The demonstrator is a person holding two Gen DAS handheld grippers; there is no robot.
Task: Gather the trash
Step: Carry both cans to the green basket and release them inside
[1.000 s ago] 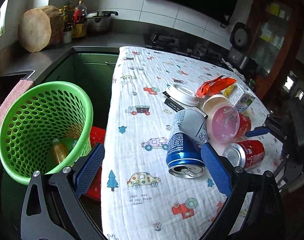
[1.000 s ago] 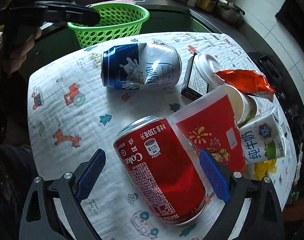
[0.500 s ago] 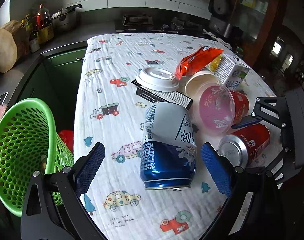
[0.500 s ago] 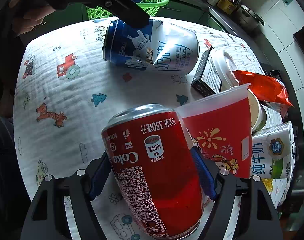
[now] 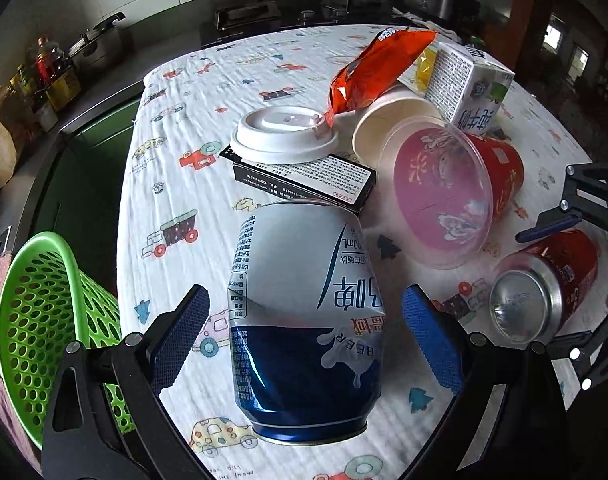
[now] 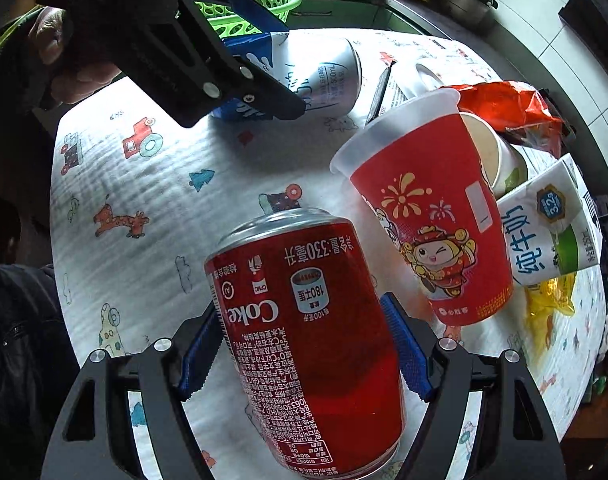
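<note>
A dented blue-and-white can [image 5: 304, 312] lies on the patterned tablecloth [image 5: 176, 168]. My left gripper [image 5: 305, 340] is open and straddles it, with a gap between each blue pad and the can. The right wrist view shows this gripper [image 6: 240, 52] over the same can [image 6: 327, 76]. My right gripper [image 6: 304, 352] is shut on a red Coke can [image 6: 304, 320], its pads pressing both sides. In the left wrist view the red can [image 5: 543, 292] lies at the right between the right gripper's fingers [image 5: 551, 228].
A green perforated basket [image 5: 36, 320] stands off the table's left edge. More trash crowds the far side: a red plastic cup [image 5: 463, 196], a paper cup [image 5: 387, 120], a white lid [image 5: 284, 136], a black box [image 5: 304, 176], an orange wrapper [image 5: 375, 64] and a milk carton [image 5: 471, 84].
My left gripper swung from above the basket over to the blue-and-white can and now straddles it. My right gripper closed from open onto the red can.
</note>
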